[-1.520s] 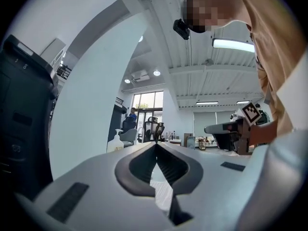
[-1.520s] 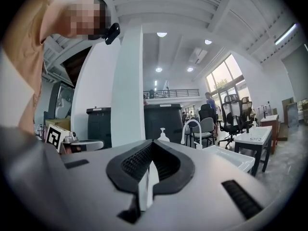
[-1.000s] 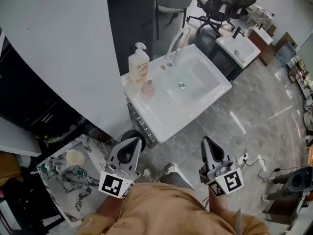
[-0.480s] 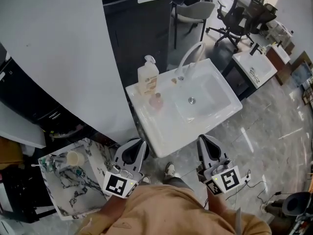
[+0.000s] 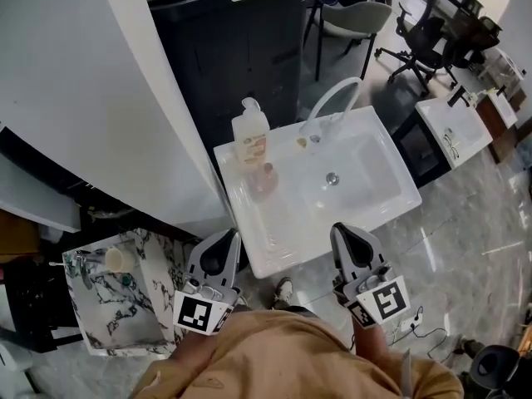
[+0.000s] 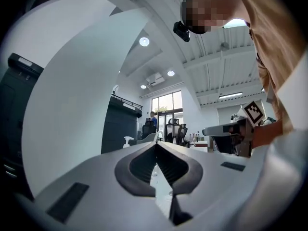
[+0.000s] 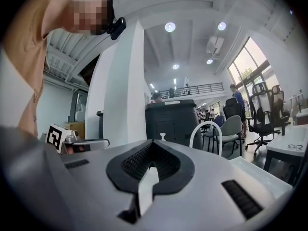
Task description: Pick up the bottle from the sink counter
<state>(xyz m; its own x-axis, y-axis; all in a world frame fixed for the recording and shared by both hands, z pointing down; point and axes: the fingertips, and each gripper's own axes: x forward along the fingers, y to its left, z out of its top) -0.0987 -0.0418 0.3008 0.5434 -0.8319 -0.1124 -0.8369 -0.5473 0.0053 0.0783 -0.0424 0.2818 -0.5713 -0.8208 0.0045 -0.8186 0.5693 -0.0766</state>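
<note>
A white pump bottle point(image 5: 251, 136) with an orange label stands at the back left of the white sink counter point(image 5: 258, 223), and a small pink bottle point(image 5: 266, 178) stands just in front of it. Both grippers hover side by side before the counter's front edge. My left gripper point(image 5: 232, 238) is shut with nothing in it, its jaws meeting at the tip point(image 6: 155, 146). My right gripper point(image 5: 339, 230) is shut and empty too point(image 7: 153, 144). The pump bottle point(image 6: 127, 141) shows small and far beyond the left jaws. Its pump top point(image 7: 162, 137) peeks over the right jaws.
A curved white faucet point(image 5: 331, 103) arches over the basin point(image 5: 353, 177). A black cabinet point(image 5: 241, 40) stands behind the sink and a white pillar point(image 5: 91, 98) to its left. A marbled table point(image 5: 150, 306) with a cup point(image 5: 115, 258) is at the lower left. Office chairs point(image 5: 353, 15) and another sink point(image 5: 460, 129) are at the right.
The sink has drawn nearer in the head view and now lies just ahead of both grippers. Both grippers stay shut and side by side.
</note>
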